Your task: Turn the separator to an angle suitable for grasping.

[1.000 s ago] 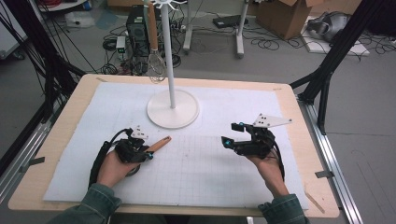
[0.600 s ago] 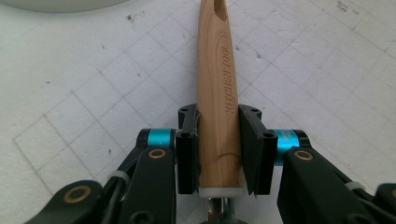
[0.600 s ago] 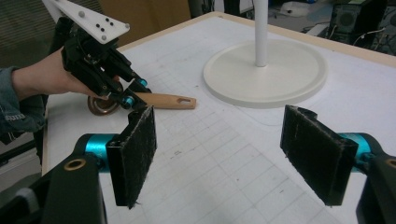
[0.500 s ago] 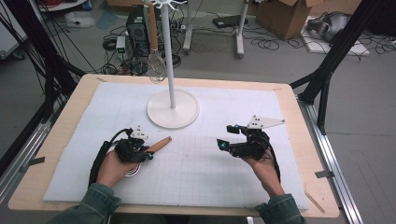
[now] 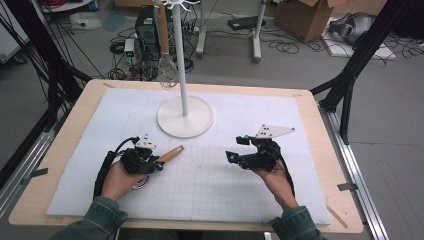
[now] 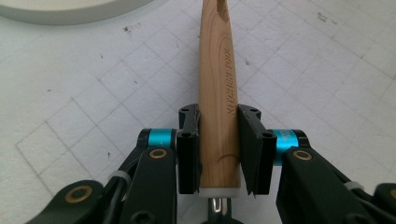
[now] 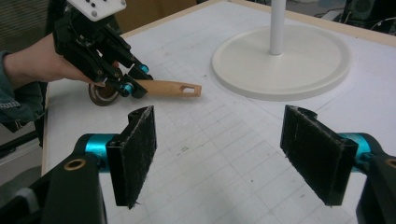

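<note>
The left tool (image 6: 218, 144) clamped the smooth, tapered wooden handle (image 6: 218, 93) lying on the gridded white tabletop (image 5: 210, 185); the right tool (image 7: 229, 149) hovered with its fuzzy black pads apart.

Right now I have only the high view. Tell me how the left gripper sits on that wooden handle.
Observer: In the left gripper view, the left gripper is shut on the wooden handle, one jaw on each side, just above a white collar at its near end.
Operator: Read me anything marked on it.
Observer: "KITCHEN TOOL" is engraved along the handle's length.
Operator: Describe the far end.
Observer: The right gripper view shows a slot cut through the tip.
Operator: Now check the right gripper.
Observer: The right gripper is open, with nothing between its pads.
</note>
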`<state>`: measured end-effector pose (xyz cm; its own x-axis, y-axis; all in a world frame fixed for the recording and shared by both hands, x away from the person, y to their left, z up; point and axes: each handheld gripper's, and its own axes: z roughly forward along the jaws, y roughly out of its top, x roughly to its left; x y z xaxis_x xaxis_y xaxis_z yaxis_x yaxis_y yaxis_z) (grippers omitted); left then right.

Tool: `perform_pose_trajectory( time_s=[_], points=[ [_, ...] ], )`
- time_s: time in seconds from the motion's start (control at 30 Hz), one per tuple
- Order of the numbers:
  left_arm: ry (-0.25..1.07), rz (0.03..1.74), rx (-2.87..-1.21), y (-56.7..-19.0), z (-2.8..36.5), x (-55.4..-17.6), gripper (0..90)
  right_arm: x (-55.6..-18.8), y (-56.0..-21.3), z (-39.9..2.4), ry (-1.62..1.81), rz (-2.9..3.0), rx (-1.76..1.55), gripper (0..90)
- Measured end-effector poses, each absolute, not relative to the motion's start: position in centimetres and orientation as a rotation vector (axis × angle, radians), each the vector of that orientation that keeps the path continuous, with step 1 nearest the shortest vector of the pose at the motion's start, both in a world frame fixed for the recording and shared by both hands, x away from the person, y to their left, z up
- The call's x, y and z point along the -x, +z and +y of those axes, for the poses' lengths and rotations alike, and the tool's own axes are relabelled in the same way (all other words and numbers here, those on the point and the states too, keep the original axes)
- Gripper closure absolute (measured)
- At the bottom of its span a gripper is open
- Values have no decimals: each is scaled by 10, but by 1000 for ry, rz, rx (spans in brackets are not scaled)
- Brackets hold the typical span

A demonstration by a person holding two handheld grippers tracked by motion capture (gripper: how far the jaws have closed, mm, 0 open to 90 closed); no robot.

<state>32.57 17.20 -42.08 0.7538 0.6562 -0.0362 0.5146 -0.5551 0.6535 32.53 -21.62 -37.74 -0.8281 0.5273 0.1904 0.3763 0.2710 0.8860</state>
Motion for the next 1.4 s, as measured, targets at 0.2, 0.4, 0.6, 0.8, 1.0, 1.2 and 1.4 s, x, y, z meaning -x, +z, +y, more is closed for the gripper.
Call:
perform_pose_trajectory(
  time_s=[0.2,0.4,0.6,0.8,1.0,1.2,1.4],
  points=[
    [287,852,-2268,-416,178,-323,702,-328,-381,-204,1602,2413,-848,265],
    [284,839,-2236,-411,185,-320,702,-330,-382,-190,1605,2436,-834,265],
    [286,818,-2223,-407,190,-316,702,-333,-384,-178,1616,2456,-839,265],
    [281,805,-2207,-405,194,-313,702,-337,-388,-163,1629,2481,-841,265],
    [283,789,-2192,-402,196,-309,703,-339,-387,-145,1643,2508,-831,265],
    [288,774,-2177,-399,199,-306,702,-341,-387,-129,1629,2542,-806,265],
    [278,760,-2164,-397,201,-302,702,-341,-389,-118,1621,2569,-792,265]
  ],
)
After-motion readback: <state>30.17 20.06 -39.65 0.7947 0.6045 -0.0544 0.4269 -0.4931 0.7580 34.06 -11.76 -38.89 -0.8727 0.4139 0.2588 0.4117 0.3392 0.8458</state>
